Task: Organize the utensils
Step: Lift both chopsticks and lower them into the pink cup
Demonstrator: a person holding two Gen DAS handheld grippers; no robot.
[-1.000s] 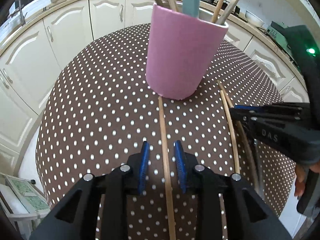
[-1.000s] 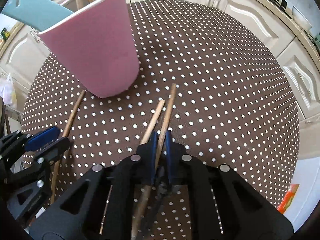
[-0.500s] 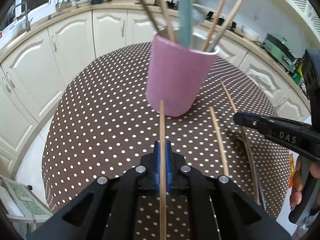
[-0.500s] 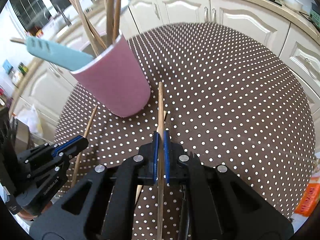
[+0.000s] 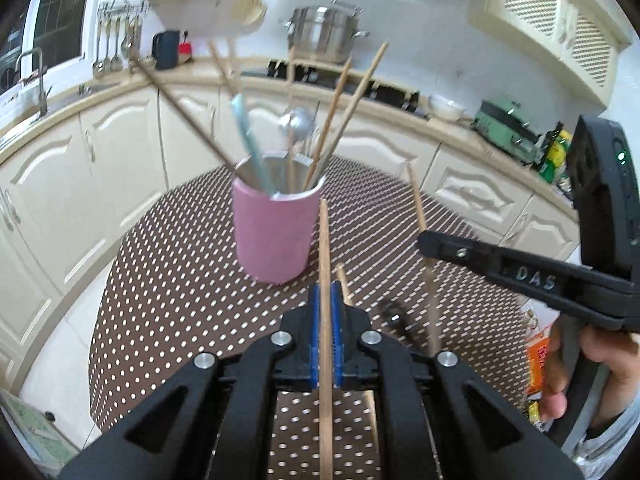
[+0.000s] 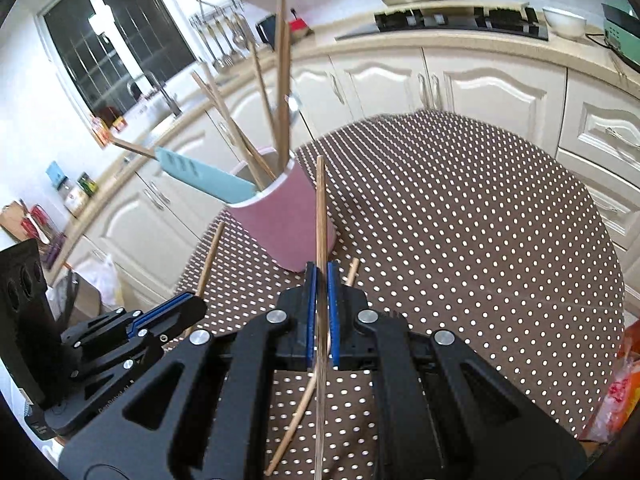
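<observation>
A pink cup (image 5: 276,232) (image 6: 288,220) stands on the dotted round table (image 5: 180,280), holding several wooden chopsticks, a light blue spatula (image 6: 200,176) and a metal spoon. My left gripper (image 5: 325,300) is shut on a wooden chopstick (image 5: 323,240), lifted above the table and pointing at the cup's right side. My right gripper (image 6: 321,280) is shut on another chopstick (image 6: 320,216), also raised, its tip near the cup's rim. Each gripper shows in the other's view: the right one (image 5: 426,242) and the left one (image 6: 188,306). One more chopstick (image 6: 296,420) (image 5: 344,284) lies on the table between them.
Cream kitchen cabinets (image 5: 100,168) curve around behind the table, with a hob and a steel pot (image 5: 322,36) on the counter. A dark thin utensil (image 5: 394,316) lies on the cloth. An orange packet (image 6: 624,380) sits beyond the table's right edge.
The left gripper closed on its chopstick. Both grippers then rose and tilted up, lifting their chopsticks off the table; the cup now looks farther off and lower.
</observation>
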